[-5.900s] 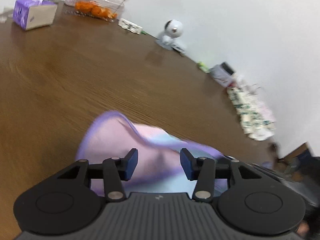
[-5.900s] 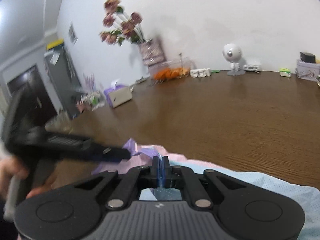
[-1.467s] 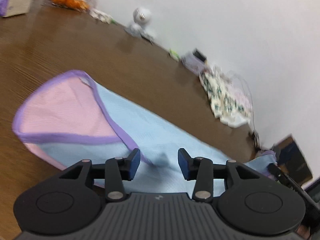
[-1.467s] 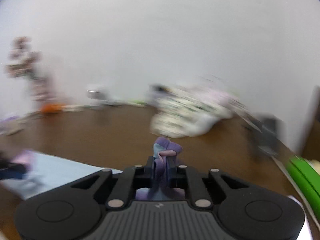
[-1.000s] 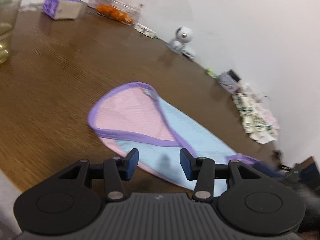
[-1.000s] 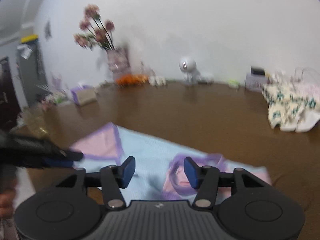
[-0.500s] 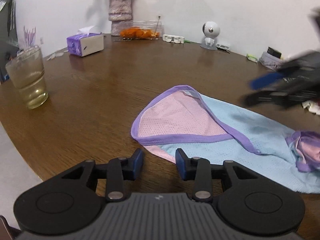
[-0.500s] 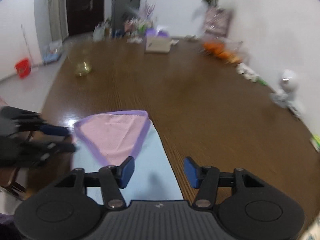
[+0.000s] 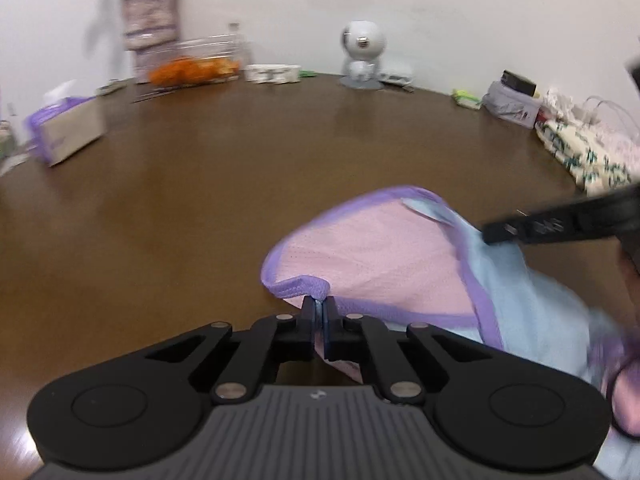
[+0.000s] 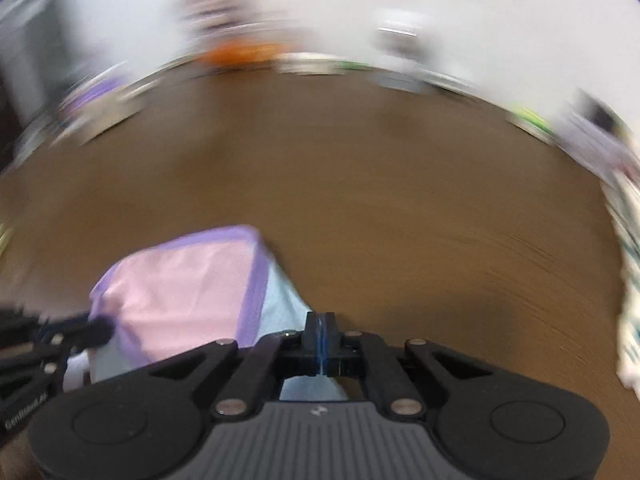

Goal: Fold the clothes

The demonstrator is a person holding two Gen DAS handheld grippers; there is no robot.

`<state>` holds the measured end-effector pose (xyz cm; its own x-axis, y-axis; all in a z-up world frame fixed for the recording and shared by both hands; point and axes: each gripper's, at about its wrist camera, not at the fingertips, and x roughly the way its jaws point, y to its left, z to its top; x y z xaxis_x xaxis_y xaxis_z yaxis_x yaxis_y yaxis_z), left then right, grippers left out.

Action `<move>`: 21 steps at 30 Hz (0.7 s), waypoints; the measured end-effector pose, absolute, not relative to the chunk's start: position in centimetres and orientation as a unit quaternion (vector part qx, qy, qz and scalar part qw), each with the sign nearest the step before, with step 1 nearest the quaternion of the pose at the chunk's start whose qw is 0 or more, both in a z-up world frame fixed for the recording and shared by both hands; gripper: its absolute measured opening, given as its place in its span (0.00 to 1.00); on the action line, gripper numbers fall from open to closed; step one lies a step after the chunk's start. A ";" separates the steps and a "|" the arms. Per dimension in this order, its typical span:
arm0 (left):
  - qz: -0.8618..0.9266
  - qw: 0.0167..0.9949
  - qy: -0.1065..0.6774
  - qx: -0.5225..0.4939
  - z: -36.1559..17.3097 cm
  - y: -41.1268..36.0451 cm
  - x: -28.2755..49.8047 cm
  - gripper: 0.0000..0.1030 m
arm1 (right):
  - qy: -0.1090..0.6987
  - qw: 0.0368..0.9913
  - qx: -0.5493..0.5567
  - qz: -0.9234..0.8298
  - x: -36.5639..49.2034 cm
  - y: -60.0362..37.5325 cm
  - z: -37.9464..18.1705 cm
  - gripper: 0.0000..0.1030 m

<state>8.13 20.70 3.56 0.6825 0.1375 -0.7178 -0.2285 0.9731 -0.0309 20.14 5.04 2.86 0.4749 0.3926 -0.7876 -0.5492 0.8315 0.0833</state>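
The right gripper [image 10: 320, 330] is pinching the pale blue edge of the pink, purple-trimmed garment [image 10: 180, 280] lying on the brown table [image 10: 380, 208], while the left gripper [image 10: 94, 330] is gripping its left side.

Garment [image 9: 384, 256]: pale pink mesh panel, purple binding along the edges, light blue body; same pink, purple and blue in the blurred right wrist view. Tabletop [image 9: 240, 168]: dark brown wood grain, glossy. Left claw [image 9: 319, 312]: black with blue pads; right claw [image 10: 319, 330]: black, blue pads too. Wall [image 9: 440, 8]: plain white. Tissue box [image 9: 66, 130]: purple and beige, white tissue on top. Vase [image 9: 150, 28]: pale mauve pattern, pink flowers with green leaves. Clear container [image 9: 200, 62]: orange contents. Round camera gadget [image 9: 362, 54]: white on grey base. Folded cloth [image 9: 588, 152] at far right: cream with dark green leaf print.
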 end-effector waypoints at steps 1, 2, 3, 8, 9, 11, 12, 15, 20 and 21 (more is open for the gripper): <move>0.093 0.917 0.384 -0.060 3.6 20.2 10.0 0.03 | 0.438 0.862 -0.063 0.246 21.4 3.3 3.0 0.00; 0.084 0.920 0.378 -0.062 3.8 19.5 11.7 0.03 | 0.444 0.869 -0.035 0.216 22.7 1.5 3.1 0.00; 0.071 0.925 0.368 -0.066 4.0 18.8 13.4 0.03 | 0.441 0.877 -0.015 0.189 23.4 -0.3 3.3 0.00; 0.055 0.923 0.363 -0.115 4.1 16.5 19.7 0.07 | 0.417 0.903 0.077 0.068 25.0 -8.3 4.5 0.05; 0.052 0.923 0.362 -0.123 4.3 16.3 19.7 0.11 | 0.418 0.901 0.089 0.066 24.9 -8.9 4.8 0.08; 0.044 0.931 0.340 -0.124 5.0 16.3 17.9 0.30 | 0.404 0.903 0.106 0.097 22.9 -10.1 5.9 0.12; 0.043 0.934 0.333 -0.120 5.4 16.3 16.5 0.39 | 0.389 0.907 0.112 0.118 21.6 -10.6 6.7 0.23; 0.022 0.941 0.318 -0.110 6.6 16.2 11.1 0.42 | 0.339 0.917 0.106 0.181 16.6 -12.2 9.1 0.46; -0.001 0.942 0.319 -0.106 6.8 15.1 1.4 0.59 | 0.304 0.915 0.084 0.251 8.2 -14.6 10.0 0.47; 0.003 0.943 0.317 -0.103 6.6 14.6 -0.1 0.59 | 0.306 0.910 0.071 0.270 6.9 -14.8 9.4 0.47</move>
<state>-0.07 14.57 6.58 0.7995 -0.0596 -0.5977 -0.0711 0.9787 -0.1928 6.94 -14.78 9.44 0.6677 0.5347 -0.5180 -0.4473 0.8444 0.2949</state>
